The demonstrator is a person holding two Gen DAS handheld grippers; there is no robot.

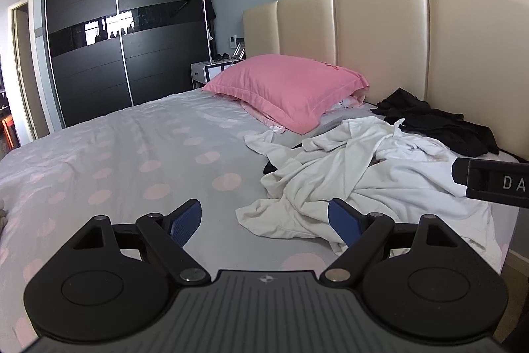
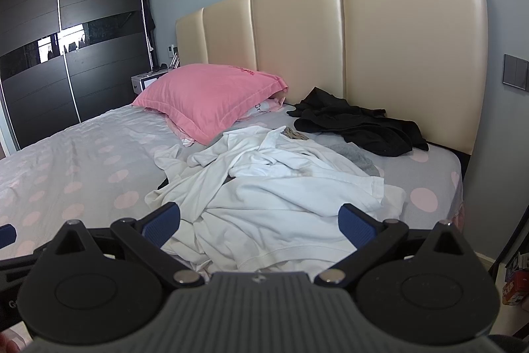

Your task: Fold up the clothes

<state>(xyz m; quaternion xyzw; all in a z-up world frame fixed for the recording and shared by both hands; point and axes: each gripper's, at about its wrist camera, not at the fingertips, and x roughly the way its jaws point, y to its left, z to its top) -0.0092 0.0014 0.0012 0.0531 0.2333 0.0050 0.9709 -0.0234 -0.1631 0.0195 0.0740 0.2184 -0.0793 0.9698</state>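
Observation:
A crumpled white garment (image 1: 357,177) lies in a heap on the right side of the bed; it also shows in the right wrist view (image 2: 274,187). A black garment (image 1: 436,121) lies bunched by the headboard, also in the right wrist view (image 2: 360,121). A grey piece (image 2: 357,156) lies between them. My left gripper (image 1: 264,220) is open and empty, above the near left edge of the white heap. My right gripper (image 2: 259,222) is open and empty, above the heap's near edge. The right gripper's side shows in the left wrist view (image 1: 492,184).
The bed (image 1: 115,161) has a grey sheet with pink dots. A pink pillow (image 1: 284,88) lies by the beige headboard (image 1: 380,35). A dark wardrobe (image 1: 125,22) and a white nightstand (image 1: 211,68) stand beyond. The bed's right edge (image 2: 459,187) drops next to the wall.

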